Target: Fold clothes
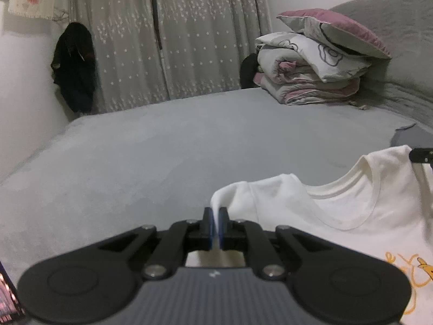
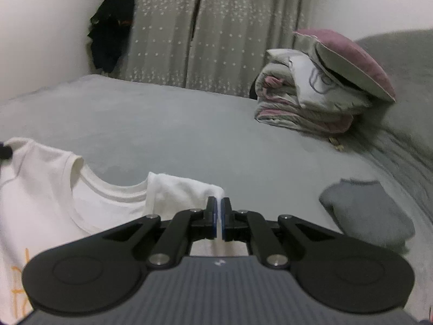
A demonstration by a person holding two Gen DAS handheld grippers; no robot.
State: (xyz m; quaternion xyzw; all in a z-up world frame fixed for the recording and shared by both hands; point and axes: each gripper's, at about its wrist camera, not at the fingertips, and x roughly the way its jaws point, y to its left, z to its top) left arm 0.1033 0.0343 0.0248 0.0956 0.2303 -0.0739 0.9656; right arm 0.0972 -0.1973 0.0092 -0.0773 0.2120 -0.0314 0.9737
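In the left wrist view, a dark garment (image 1: pixel 74 70) hangs at the upper left beside the star-print curtains (image 1: pixel 167 35). At lower centre the left gripper (image 1: pixel 215 218) has its fingers (image 1: pixel 207 224) drawn narrow, pinching a fold of the white T-shirt (image 1: pixel 338 205), which spreads over the lower right of the grey bed (image 1: pixel 135 146). Stacked bedding (image 1: pixel 311 73) sits at the upper right.

In the right wrist view, the T-shirt fills the lower left, its collar (image 2: pixel 113 189) facing up. At lower centre the right gripper (image 2: pixel 219 208) is likewise nearly closed, clamping the shirt's edge. A grey cloth (image 2: pixel 370 211) lies flat at the right.
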